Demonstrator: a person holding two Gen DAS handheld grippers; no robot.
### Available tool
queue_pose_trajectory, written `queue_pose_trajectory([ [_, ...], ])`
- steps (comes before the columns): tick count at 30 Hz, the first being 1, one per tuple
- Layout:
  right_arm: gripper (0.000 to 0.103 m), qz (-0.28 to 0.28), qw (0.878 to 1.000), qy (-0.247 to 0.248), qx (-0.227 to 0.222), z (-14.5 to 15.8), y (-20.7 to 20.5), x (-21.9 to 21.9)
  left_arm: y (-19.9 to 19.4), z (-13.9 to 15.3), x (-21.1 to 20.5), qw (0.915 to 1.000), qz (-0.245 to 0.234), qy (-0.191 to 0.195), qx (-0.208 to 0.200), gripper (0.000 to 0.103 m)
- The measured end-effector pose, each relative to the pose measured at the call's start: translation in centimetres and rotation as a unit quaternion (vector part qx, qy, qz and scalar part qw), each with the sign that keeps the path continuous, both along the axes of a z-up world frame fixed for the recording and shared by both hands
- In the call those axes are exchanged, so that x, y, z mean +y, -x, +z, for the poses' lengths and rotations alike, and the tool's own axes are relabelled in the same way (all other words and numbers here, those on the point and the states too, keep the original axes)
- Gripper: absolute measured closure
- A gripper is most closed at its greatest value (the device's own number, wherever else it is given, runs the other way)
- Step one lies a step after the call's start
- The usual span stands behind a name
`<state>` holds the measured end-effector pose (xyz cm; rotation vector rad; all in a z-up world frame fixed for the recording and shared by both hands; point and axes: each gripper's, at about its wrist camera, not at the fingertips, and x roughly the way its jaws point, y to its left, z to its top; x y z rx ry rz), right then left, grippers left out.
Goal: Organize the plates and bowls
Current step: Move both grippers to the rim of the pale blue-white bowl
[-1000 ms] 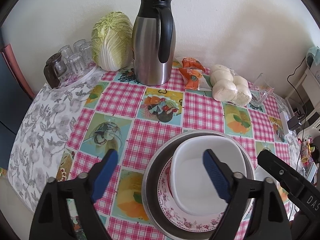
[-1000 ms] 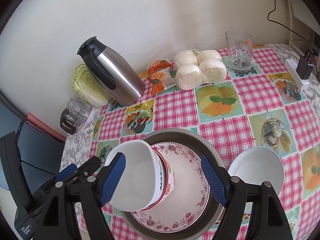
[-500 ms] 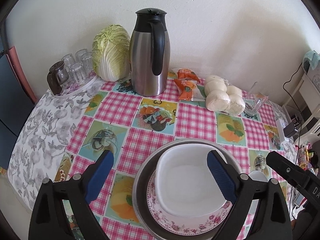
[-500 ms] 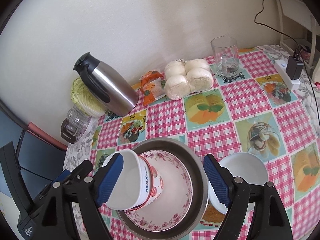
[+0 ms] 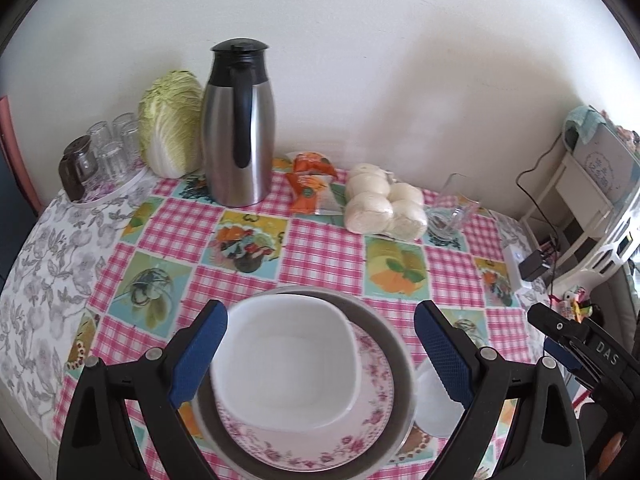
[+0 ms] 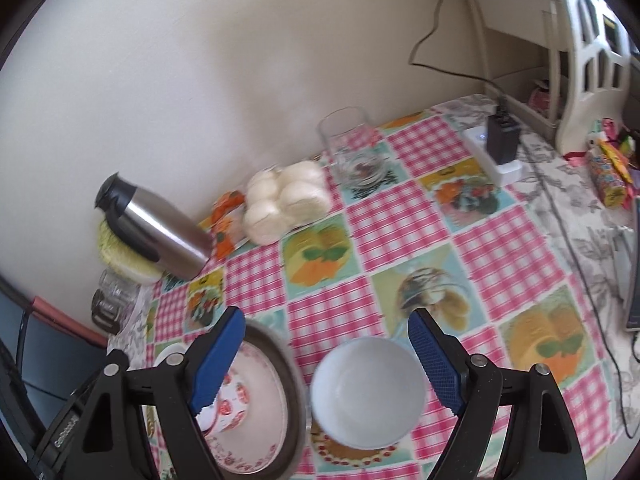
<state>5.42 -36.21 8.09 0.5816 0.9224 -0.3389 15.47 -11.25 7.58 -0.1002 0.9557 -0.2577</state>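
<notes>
Stack near the table's [image 5: 256,240] front edge: metal basin [image 5: 394,344], floral-rimmed pink plate [image 5: 372,412] inside it, white squarish bowl [image 5: 288,360] with red print on its outside on the plate. Plain round white bowl [image 6: 368,392] just right of the basin. Left gripper [image 5: 320,354] spread wide over the stack, holding nothing. Right gripper [image 6: 326,364] released, straddling the round bowl, pads clear of it.

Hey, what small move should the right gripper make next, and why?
Probably lower the right gripper around the white bowl: its jaws stand open just above the bowl, which sits alone on the tablecloth beside the metal pan stack.
</notes>
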Motion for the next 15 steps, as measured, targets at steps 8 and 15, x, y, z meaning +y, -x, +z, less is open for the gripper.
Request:
queue_pose_trajectory([
  [8, 0.017, -0.032, 0.999, 0.012, 0.02, -0.4, 1.8, -3.3, 0.7, -0.2, -4.4, 0.9986, -0.052, -0.002, 0.003, 0.008],
  [15, 0.017, -0.02, 0.999, 0.016, 0.048, -1.6, 2.2, -3.9, 1.0, -1.7, -8.2, 0.9949, -0.097, -0.004, 0.025, 0.008],
])
